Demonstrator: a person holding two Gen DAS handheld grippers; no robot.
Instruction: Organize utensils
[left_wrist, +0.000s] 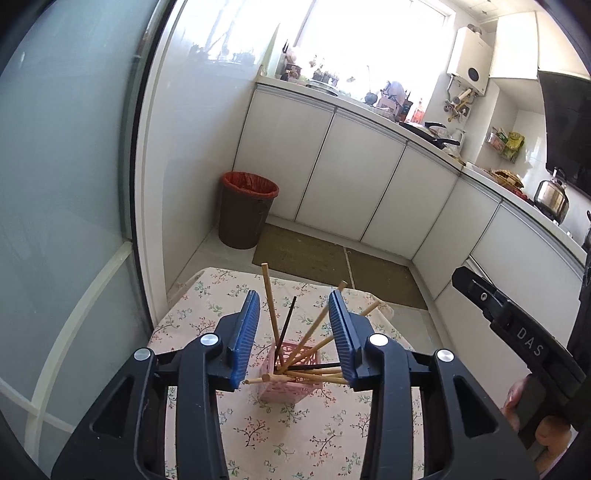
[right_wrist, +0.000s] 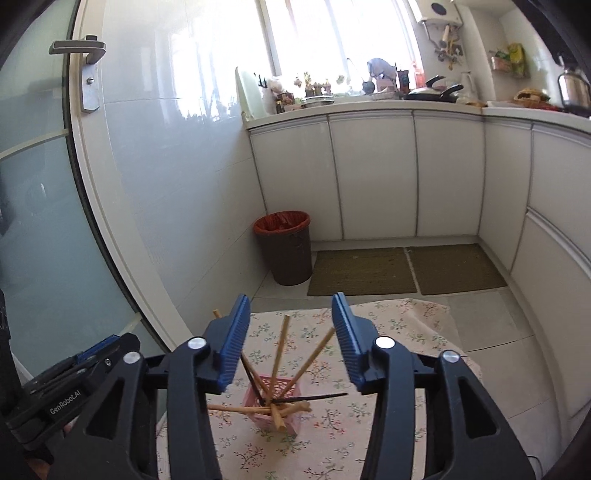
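Both hand-held grippers, left (left_wrist: 291, 332) and right (right_wrist: 290, 339), hovering agape over basket (left_wrist: 291, 387); chopsticks (left_wrist: 269, 299) looking light, stiff, slippery — pinching mid-shaft advisable.

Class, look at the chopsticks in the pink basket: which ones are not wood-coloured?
The black chopsticks in the pink basket: one leans upright, another lies near-flat across the rim. All the rest are tan wood.

Bin (right_wrist: 284, 247): brown, red liner, on the floor beyond the fingertips, by the wall.
Mats (right_wrist: 406, 269): two green ones, right of it, before white cabinets (right_wrist: 373, 177).
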